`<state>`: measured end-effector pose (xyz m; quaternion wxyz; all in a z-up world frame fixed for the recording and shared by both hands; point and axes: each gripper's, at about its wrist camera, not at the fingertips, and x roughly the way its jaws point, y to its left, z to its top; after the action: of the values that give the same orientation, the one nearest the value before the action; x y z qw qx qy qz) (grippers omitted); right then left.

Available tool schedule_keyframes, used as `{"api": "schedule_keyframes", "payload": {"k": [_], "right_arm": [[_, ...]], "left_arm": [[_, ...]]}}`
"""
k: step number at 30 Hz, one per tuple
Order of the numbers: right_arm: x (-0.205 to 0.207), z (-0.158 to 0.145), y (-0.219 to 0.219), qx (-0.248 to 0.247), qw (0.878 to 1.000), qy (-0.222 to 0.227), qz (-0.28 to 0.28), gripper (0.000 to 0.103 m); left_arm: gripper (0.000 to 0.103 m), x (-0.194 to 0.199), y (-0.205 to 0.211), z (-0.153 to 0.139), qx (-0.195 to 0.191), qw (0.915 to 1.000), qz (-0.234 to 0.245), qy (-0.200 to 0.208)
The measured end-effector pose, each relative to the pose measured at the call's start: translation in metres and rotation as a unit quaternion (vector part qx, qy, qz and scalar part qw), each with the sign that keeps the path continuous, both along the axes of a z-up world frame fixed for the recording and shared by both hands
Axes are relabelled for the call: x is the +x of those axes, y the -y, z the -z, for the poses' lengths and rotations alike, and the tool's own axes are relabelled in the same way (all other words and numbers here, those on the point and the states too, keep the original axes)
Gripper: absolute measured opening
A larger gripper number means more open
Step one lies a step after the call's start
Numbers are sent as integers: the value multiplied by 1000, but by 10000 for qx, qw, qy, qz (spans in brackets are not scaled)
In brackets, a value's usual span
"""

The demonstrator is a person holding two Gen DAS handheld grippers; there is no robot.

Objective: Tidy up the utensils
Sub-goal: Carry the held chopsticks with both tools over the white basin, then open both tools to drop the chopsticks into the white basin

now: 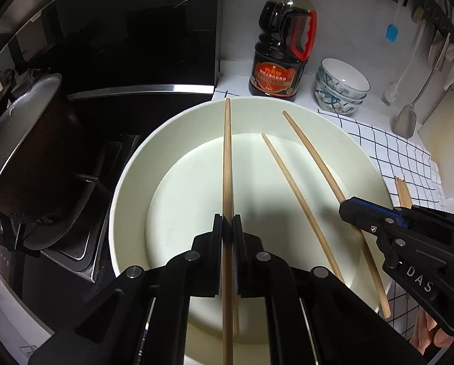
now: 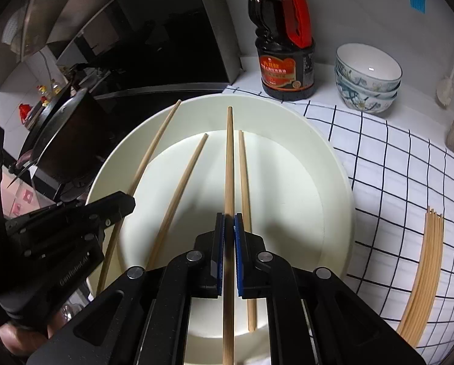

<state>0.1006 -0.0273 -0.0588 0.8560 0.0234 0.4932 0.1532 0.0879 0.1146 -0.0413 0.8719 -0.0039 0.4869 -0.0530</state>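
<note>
Pinching one chopstick [image 1: 227, 158] per gripper above the basin [image 1: 129, 182].

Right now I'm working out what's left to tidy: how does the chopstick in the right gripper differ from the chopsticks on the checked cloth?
The held chopstick is a single one; the chopsticks on the cloth are a bundle of several. The right gripper is shut on the held chopstick over the white basin; the bundle lies untouched on the checked cloth, beside the basin. Both look like the same pale wood.
</note>
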Motion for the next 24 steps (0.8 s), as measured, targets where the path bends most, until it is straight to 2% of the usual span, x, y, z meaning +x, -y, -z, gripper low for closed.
{"api": "schedule_keyframes", "payload": {"k": [12, 22, 23, 24], "right_arm": [[11, 11, 2, -107, 9996, -153, 228, 6], [11, 12, 5, -176, 9994, -171, 261, 6], [11, 11, 6, -195, 9993, -173, 267, 6], [12, 11, 7, -236, 9992, -172, 289, 8]], "left_arm": [[7, 9, 4, 24, 125, 9997, 133, -186], [8, 9, 2, 24, 213, 9996, 34, -156], [8, 8, 1, 23, 222, 9996, 24, -143], [13, 7, 0, 22, 233, 9996, 11, -136]]}}
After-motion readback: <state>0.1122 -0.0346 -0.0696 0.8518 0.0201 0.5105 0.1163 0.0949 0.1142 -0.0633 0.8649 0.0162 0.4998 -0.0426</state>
